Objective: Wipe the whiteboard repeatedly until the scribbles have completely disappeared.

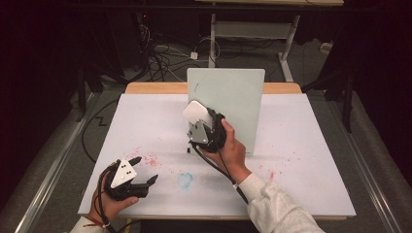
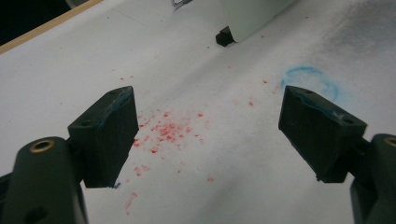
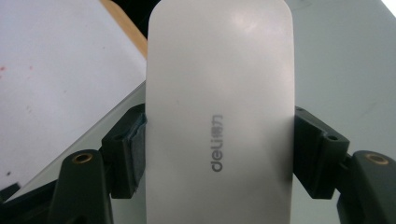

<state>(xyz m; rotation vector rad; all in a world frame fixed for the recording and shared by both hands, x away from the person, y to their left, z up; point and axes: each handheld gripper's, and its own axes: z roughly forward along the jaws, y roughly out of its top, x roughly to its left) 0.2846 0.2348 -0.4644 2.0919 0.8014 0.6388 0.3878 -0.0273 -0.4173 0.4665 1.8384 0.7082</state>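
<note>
A pale green-white board [image 1: 233, 104] stands upright near the middle of the white tabletop [image 1: 301, 160]. My right gripper [image 1: 201, 119] is shut on a white "deli" eraser [image 1: 197, 112] and holds it up at the board's left half. In the right gripper view the eraser [image 3: 219, 93] sits pinched between both pads [image 3: 135, 149], with the board [image 3: 345, 70] close behind. Whether the eraser touches the board I cannot tell. At the front left, my left gripper [image 1: 146, 168] rests low and open, and its jaws [image 2: 208, 126] stand wide apart over bare table.
Red specks [image 2: 168, 130] and a blue ring smear [image 2: 310, 79] mark the tabletop ahead of the left gripper. A small black foot [image 2: 224, 36] props the board's lower corner. A wooden edge [image 1: 145, 88] runs along the back, with cables [image 1: 160, 56] on the floor beyond.
</note>
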